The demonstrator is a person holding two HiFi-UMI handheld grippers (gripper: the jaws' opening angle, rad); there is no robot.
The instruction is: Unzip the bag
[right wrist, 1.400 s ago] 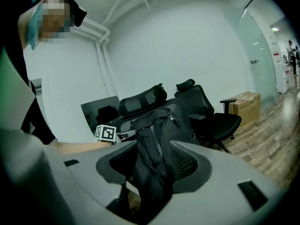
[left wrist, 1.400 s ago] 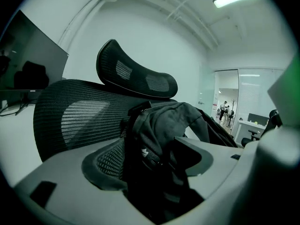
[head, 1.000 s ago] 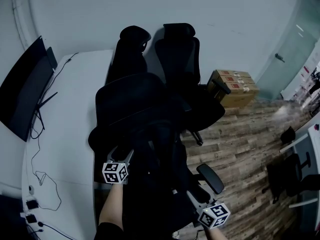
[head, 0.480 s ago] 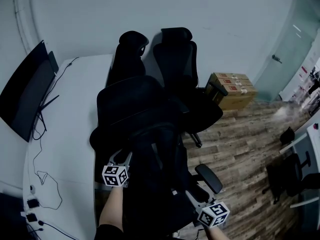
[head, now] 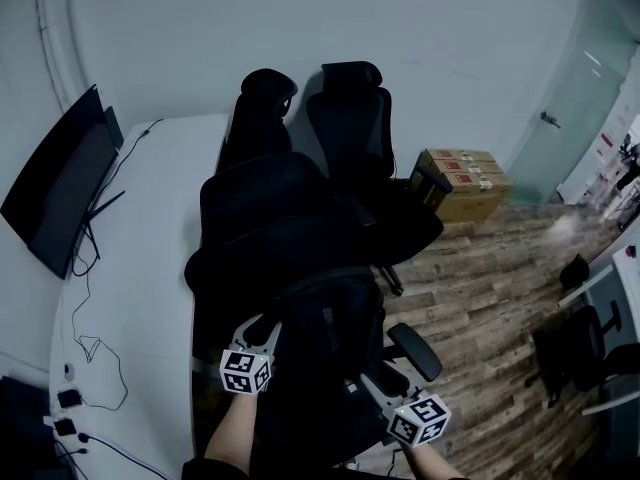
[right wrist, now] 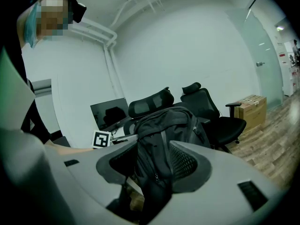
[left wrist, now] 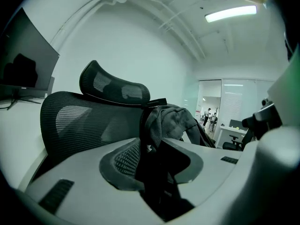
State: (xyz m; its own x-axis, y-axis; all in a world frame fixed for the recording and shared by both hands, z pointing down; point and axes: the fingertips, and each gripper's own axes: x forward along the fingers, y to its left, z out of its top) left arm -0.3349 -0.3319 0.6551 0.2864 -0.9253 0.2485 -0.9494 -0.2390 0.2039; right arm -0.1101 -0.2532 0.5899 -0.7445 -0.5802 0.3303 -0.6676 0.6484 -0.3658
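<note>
Your left gripper (left wrist: 157, 161) and right gripper (right wrist: 152, 165) have pale grey jaws, dark mesh pads (right wrist: 185, 165) (each carries a black-and-white marker cube (head: 246, 371)).

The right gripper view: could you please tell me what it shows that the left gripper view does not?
Only the right gripper view shows the cardboard boxes and wooden floor. Only the left gripper view shows a bright ceiling light strip and distant white desks. Both show the black backpack, a mesh office chair and a monitor.
</note>
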